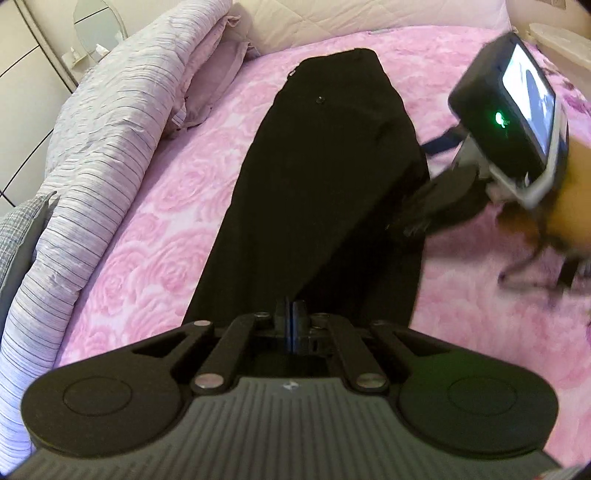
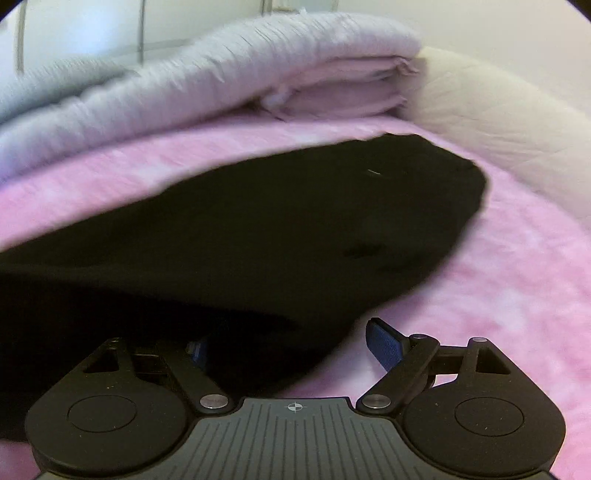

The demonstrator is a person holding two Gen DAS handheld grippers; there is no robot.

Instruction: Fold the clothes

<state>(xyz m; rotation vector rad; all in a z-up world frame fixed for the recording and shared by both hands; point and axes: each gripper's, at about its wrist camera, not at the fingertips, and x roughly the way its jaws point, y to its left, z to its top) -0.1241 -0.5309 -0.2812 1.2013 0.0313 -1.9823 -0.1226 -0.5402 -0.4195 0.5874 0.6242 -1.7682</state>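
A long black fabric garment [image 1: 317,192] is laid flat and lengthwise on a pink rose-patterned bedspread [image 1: 155,236] that covers the bed. In the left wrist view the garment is seen to run from the near edge, directly ahead of the left gripper [image 1: 291,314], away toward the head of the bed, where its far end is narrowed; a small dark button [image 1: 320,99] is seen on its upper part. The jaws of the left gripper are pressed together with no gap visible between them; their tips are placed at the near end of the garment, but whether fabric is pinched between them cannot be told, as both are black. The right gripper [image 2: 291,347] is positioned at the right-hand edge of the garment, about midway along its length. Its jaws are spread wide: the blue-padded right finger [image 2: 386,345] is located over the bedspread just beside the garment edge, while the left finger is lost against the dark cloth, with only a small blue part visible. No fabric is clamped by these jaws. In the left wrist view the right gripper appears blurred, carried by a hand [image 1: 569,206], with a lit screen [image 1: 528,88] on its rear. A folded grey-and-lilac striped quilt [image 1: 110,147] is stacked along the far side of the bed, beside the garment but apart from it. A cream quilted headboard [image 1: 369,18] is seen beyond the garment.
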